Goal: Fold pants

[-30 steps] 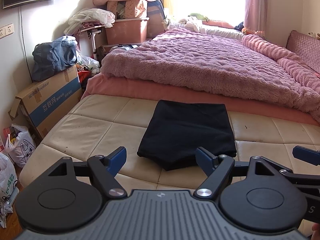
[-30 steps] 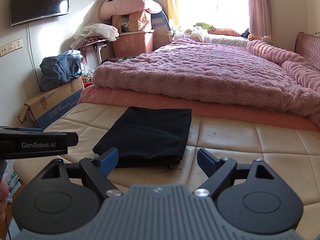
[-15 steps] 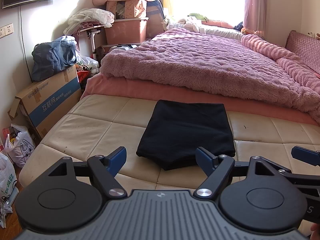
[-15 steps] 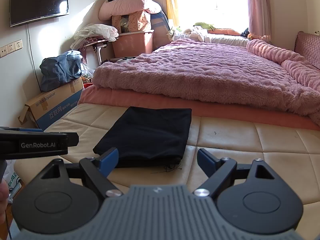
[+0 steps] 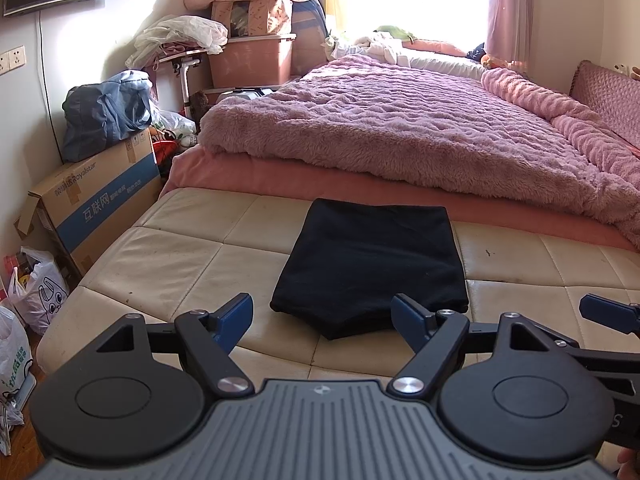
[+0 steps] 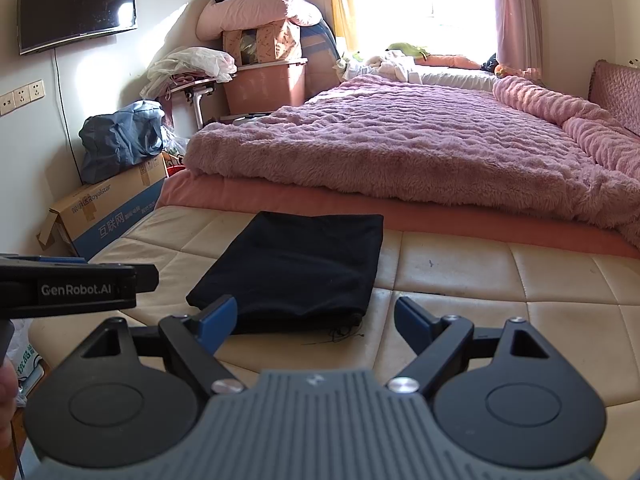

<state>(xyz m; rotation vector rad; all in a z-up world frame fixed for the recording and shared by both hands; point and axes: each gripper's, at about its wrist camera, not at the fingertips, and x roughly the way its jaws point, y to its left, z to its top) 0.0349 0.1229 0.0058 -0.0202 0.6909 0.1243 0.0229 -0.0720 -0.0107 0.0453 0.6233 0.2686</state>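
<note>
1. At the far left, a dark flat television (image 6: 76,8) hung on the pale wall, and below it a brown cardboard box with a blue stripe (image 5: 100,200) stood on the floor with a slumped blue-grey fabric bag (image 5: 106,114) on top.
2. My left tongs (image 5: 322,316) hovered over the near edge of the cream quilted leather mattress (image 5: 180,260), the two blue-tipped fingers spread wide with nothing between them.
3. The black pants, folded into a flat rectangle (image 5: 372,264), lay on that mattress just beyond my left tongs, almost centred between the blue tips but not touching them. One corner of the fabric pointed toward me.
4. Seen from my right side, the same folded pants (image 6: 296,264) sat left of centre, a loose black drawstring trailing off the near right corner onto the cream surface.
5. My right tongs (image 6: 316,322) were parted wide as well, empty, their left tip in front of the near edge of the pants; whether it touched I could not tell.
6. Behind the pants a fluffy mauve plush blanket (image 5: 400,136) covered the pink bed and stretched away to the right, toward the bright window.
</note>
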